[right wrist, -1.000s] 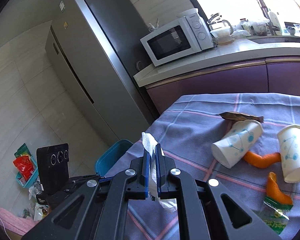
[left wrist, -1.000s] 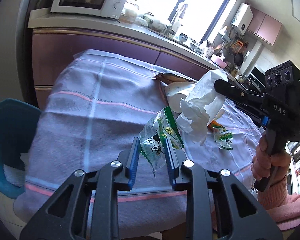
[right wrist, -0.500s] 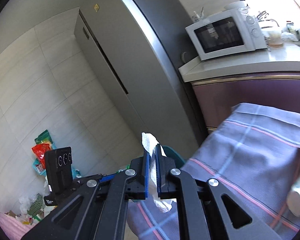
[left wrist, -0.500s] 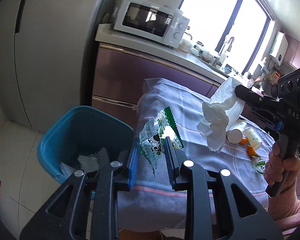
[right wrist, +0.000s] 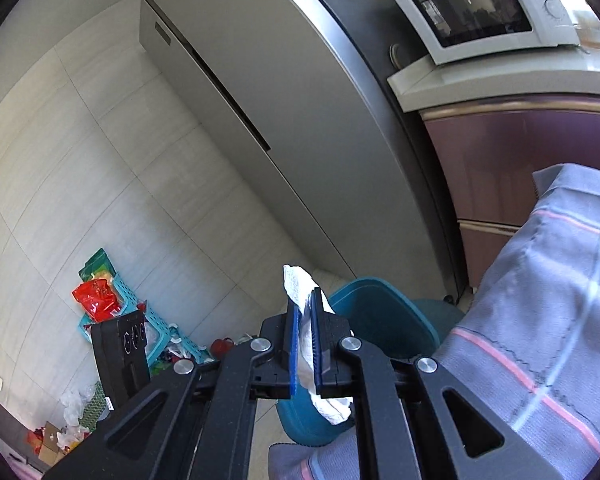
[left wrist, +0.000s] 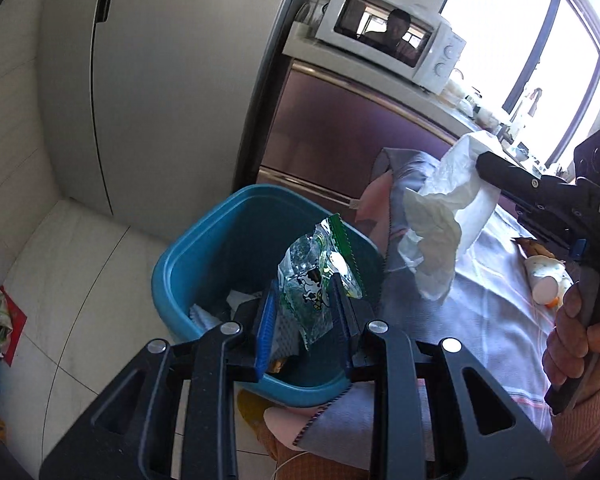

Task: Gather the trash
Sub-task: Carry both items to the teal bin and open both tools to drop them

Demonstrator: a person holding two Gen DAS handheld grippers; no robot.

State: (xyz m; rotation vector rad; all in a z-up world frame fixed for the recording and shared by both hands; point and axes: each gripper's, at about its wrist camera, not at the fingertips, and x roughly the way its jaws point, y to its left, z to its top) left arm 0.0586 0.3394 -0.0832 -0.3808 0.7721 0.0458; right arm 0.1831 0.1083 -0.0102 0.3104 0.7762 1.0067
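My left gripper (left wrist: 304,294) is shut on a clear and green snack wrapper (left wrist: 318,276) with a cow print, held right above the open teal trash bin (left wrist: 204,248) on the floor. Crumpled paper lies inside the bin. In the same view my right gripper (left wrist: 480,160), held by a hand, is shut on a crumpled white tissue (left wrist: 440,224) that hangs over the table's corner beside the bin. In the right wrist view my right gripper (right wrist: 305,300) pinches the tissue (right wrist: 300,284), with the teal bin (right wrist: 380,312) just beyond and below the fingertips.
A table under a grey checked cloth (left wrist: 492,320) stands right of the bin, with a tipped paper cup (left wrist: 546,276) on it. A steel fridge (left wrist: 160,80) and a purple cabinet with a microwave (left wrist: 392,44) stand behind. Bags and a teal basket (right wrist: 112,300) sit on the floor.
Both grippers have swung left, off the table's top and toward the bin. The wrapper now hangs over the bin's mouth and the tissue has come to the table's corner. Neither grip has changed.
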